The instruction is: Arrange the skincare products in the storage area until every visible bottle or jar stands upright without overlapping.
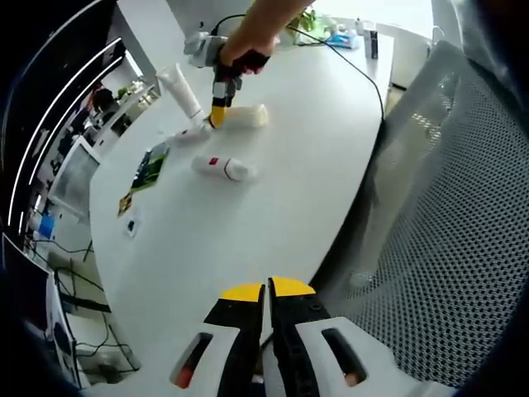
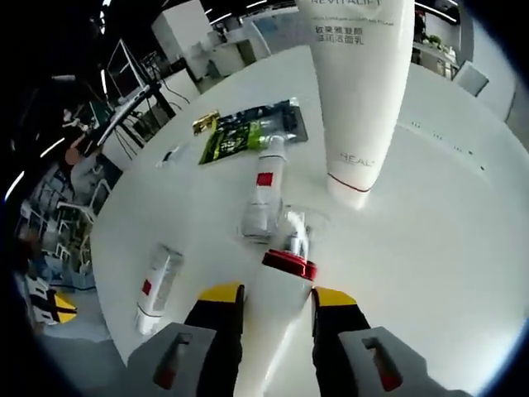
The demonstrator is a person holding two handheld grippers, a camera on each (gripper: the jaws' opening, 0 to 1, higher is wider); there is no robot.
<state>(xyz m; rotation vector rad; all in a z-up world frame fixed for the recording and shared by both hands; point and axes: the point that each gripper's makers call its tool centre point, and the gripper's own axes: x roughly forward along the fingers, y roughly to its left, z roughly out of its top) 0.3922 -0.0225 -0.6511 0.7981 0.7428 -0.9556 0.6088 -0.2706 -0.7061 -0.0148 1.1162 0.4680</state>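
My right gripper (image 2: 277,295) is shut on a cream bottle (image 2: 273,331) with a red collar and a clear cap. In the left gripper view that cream bottle (image 1: 248,116) lies on its side on the white table (image 1: 273,207), with the right gripper (image 1: 218,112) on its end and a hand holding the gripper. A tall white tube (image 2: 359,91) stands on its cap just beyond it. Two white bottles with red labels lie flat: one (image 2: 263,198) straight ahead, the other (image 2: 157,285) to the left. My left gripper (image 1: 266,289) is shut on nothing near the table's edge.
Green sachets (image 2: 248,132) and a small gold packet (image 2: 205,122) lie past the bottles. A grey mesh chair (image 1: 446,207) stands against the table's right edge. A black cable (image 1: 364,74) runs along the far side toward more items at the table's end (image 1: 347,35).
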